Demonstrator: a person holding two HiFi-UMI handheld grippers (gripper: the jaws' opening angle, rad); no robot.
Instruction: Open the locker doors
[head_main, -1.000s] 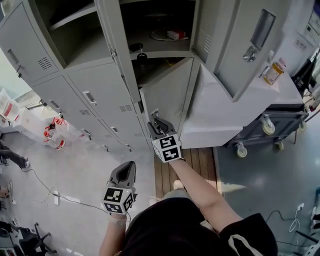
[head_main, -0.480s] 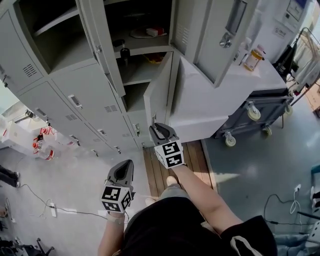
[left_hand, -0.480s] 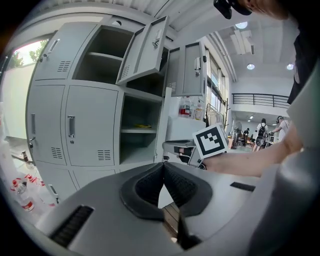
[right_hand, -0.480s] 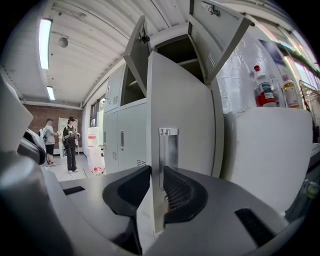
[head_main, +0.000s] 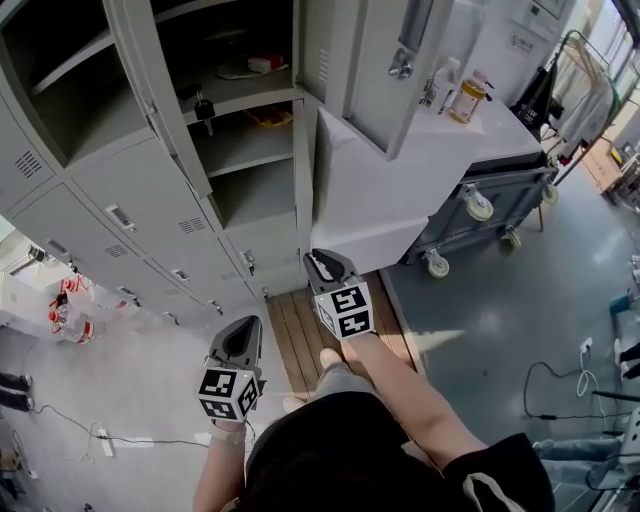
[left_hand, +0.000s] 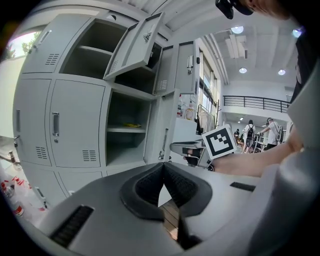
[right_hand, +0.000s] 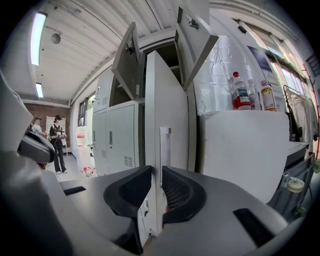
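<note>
Three flat sheet-metal doors stand open on the grey lockers (head_main: 150, 215): the upper-left door (left_hand: 135, 45), the upper-middle door (head_main: 375, 60) and the lower door (right_hand: 170, 100), each a plain rectangular panel. We count two hand-held grippers, each carrying one marker cube (head_main: 345, 310) printed with black-and-white squares. The right gripper (head_main: 325, 262) has just been closing its jaws. They now stand a narrow slit apart with nothing between them. The lower door's edge and its slim upright handle (right_hand: 164, 145) show straight ahead of the gripper's meshed black fingers (right_hand: 177, 192), not touching them. The left gripper (head_main: 247, 328) is empty, its dark ribbed pads (left_hand: 145, 187) meeting at the tips. The open compartments lie ahead of those fingers and to their left. Under the right fingers runs a wooden slat platform (head_main: 300, 335). To the right of them sits a smooth white cabinet (head_main: 400, 190) with an amber bottle (head_main: 467, 100) on top. Past it is a grey cart (head_main: 500, 185), on which we make out three round casters (head_main: 480, 205).
</note>
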